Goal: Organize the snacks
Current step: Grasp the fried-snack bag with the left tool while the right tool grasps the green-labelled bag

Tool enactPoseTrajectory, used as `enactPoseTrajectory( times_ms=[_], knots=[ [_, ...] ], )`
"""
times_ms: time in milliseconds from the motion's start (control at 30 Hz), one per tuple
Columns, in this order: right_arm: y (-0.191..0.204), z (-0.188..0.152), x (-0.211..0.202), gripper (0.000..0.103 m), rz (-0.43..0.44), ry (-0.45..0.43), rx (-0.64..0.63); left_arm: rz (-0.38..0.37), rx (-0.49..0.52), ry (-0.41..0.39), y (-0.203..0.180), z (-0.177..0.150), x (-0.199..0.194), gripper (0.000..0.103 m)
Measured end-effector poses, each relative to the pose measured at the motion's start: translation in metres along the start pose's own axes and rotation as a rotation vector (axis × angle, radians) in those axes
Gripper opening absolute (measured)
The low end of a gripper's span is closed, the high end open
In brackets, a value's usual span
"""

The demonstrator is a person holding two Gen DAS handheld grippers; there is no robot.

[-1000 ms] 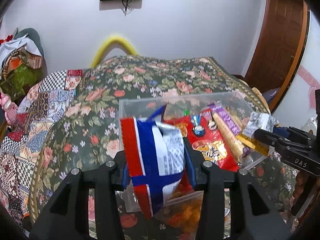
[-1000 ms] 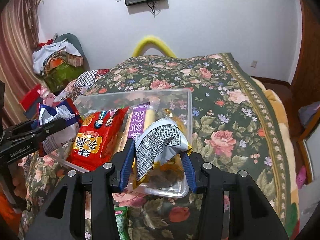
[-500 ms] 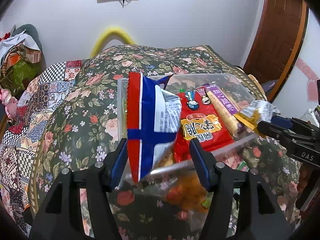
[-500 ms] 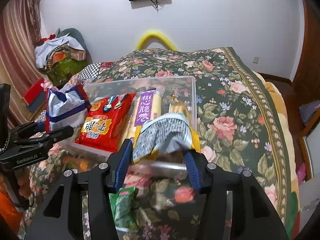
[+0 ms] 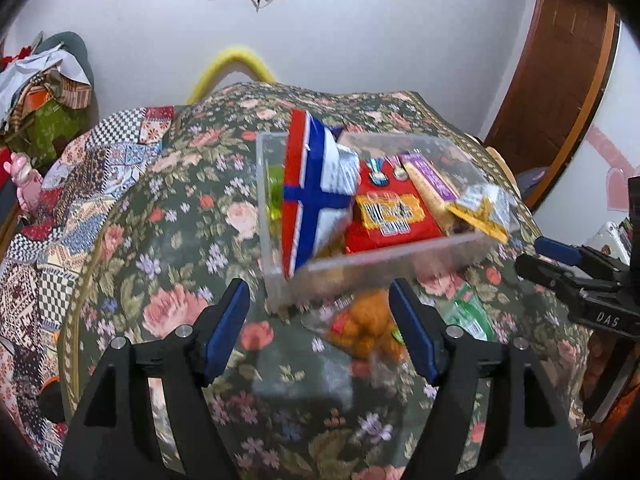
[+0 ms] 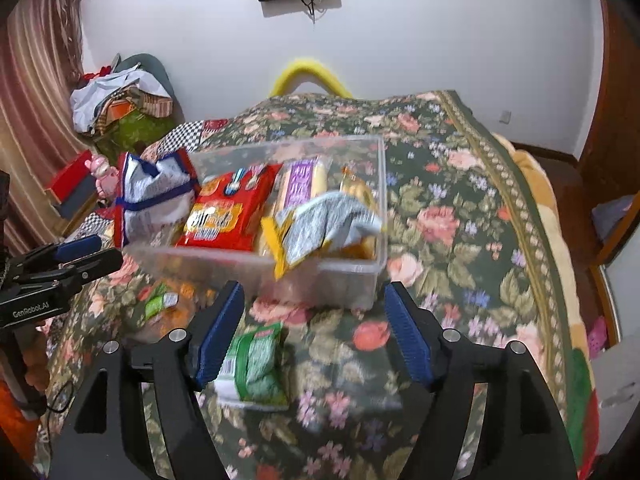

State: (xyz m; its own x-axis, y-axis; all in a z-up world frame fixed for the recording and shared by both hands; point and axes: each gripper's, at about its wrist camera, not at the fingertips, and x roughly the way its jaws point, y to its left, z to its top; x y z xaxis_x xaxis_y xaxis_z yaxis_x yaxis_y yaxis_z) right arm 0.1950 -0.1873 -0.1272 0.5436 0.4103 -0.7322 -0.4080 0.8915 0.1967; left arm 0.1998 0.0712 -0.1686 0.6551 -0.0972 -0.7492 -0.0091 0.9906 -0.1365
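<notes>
Clear plastic bin (image 5: 384, 264) on the bed (image 5: 168, 240), snacks inside. Both grippers, left (image 5: 320, 328) and right (image 6: 312, 328), are shown with fingers apart, empty. The green packet (image 6: 252, 364) should be approached squarely next.

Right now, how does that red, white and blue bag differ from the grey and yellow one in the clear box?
The red, white and blue bag stands tall at the clear box's left end; the grey and yellow bag slumps over the right end's front rim. The first looks bigger and puffier, the second crumpled. Both are in the box, and neither gripper holds them.
</notes>
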Motion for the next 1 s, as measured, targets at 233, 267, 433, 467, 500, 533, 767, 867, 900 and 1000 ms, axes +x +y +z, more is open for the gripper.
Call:
enactPoseTrajectory(
  times_ms=[233, 267, 433, 467, 500, 533, 767, 867, 900, 1000],
  knots=[
    [0.016, -0.024, 0.021, 0.072, 0.05, 0.091, -0.006, -0.027, 0.03, 0.049, -0.017, -0.017, 0.01, 0.075],
    [0.019, -0.028, 0.026, 0.072, 0.062, 0.108, -0.005, -0.032, 0.034, 0.055, -0.018, -0.018, 0.012, 0.075],
    [0.028, -0.04, 0.046, 0.072, 0.081, 0.164, -0.025, -0.066, 0.034, 0.098, -0.026, -0.025, 0.024, 0.079],
    [0.028, -0.04, 0.047, 0.072, 0.083, 0.167, -0.024, -0.077, 0.033, 0.116, -0.028, -0.027, 0.029, 0.081],
    [0.027, -0.04, 0.047, 0.072, 0.088, 0.166, -0.018, -0.081, 0.034, 0.133, -0.029, -0.029, 0.034, 0.081],
    [0.026, -0.039, 0.046, 0.072, 0.095, 0.162, -0.011, -0.08, 0.035, 0.142, -0.03, -0.029, 0.038, 0.081],
    [0.018, -0.041, 0.046, 0.051, 0.074, 0.159, -0.031, -0.082, 0.036, 0.183, -0.045, -0.03, 0.065, 0.082],
    [0.016, -0.044, 0.043, 0.042, 0.071, 0.148, -0.027, -0.07, 0.028, 0.17, -0.049, -0.028, 0.069, 0.082],
    [0.014, -0.044, 0.043, 0.041, 0.074, 0.146, -0.018, -0.071, 0.021, 0.167, -0.049, -0.027, 0.07, 0.081],
    [0.009, -0.046, 0.039, 0.041, 0.075, 0.137, -0.001, -0.075, 0.002, 0.153, -0.047, -0.026, 0.071, 0.077]
  ],
)
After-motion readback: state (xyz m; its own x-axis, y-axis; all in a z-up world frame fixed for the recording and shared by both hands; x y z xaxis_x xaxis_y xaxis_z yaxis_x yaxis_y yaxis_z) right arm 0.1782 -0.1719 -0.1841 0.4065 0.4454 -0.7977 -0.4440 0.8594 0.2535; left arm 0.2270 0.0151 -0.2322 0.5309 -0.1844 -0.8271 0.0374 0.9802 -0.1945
